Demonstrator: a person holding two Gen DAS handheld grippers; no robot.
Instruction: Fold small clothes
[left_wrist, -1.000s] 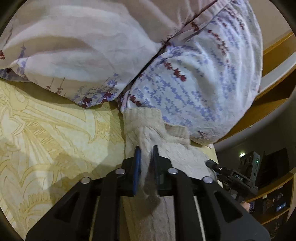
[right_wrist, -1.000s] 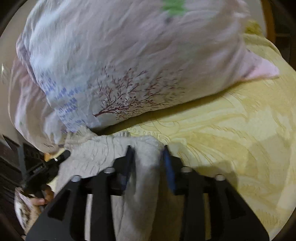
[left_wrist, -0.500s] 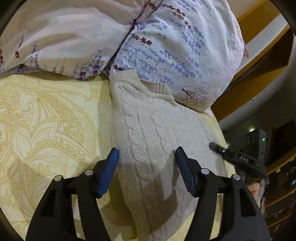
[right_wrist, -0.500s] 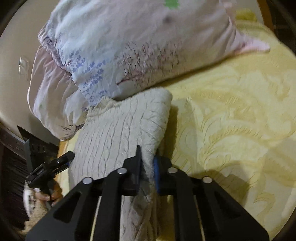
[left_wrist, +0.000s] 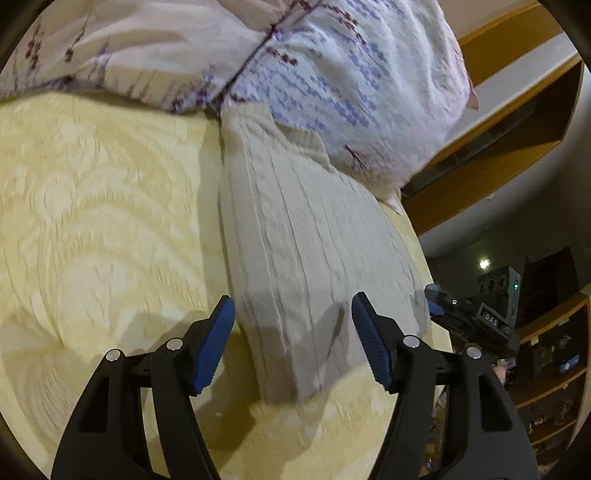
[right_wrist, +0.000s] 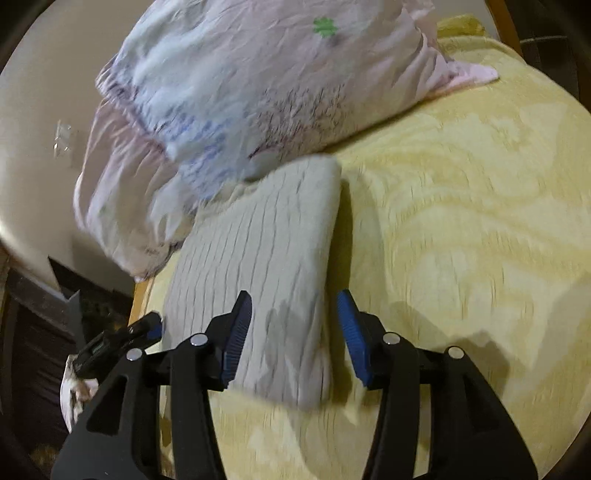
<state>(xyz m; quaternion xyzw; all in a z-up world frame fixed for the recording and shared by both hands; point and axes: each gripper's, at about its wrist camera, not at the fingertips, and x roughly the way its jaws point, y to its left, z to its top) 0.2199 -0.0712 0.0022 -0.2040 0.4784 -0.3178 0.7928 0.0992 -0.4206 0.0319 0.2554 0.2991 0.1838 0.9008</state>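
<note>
Folded sweater (left_wrist: 306, 251) lies flat on the bedspread (left_wrist: 92, 221), far end tucked under the pillow (left_wrist: 351, 85). Left gripper (left_wrist: 291, 343) spread, empty; right gripper (right_wrist: 293, 334) opening, clear of the knit. Open bedspread to the sides.

Folded sweater (left_wrist: 303, 236) lying on the bedspread (left_wrist: 103, 206), its far end tucking under the pillow (left_wrist: 351, 85) behind it, left gripper (left_wrist: 291, 339) hanging above its near end, right gripper (right_wrist: 291, 332) straddling its near right edge, jaws opening.
</note>
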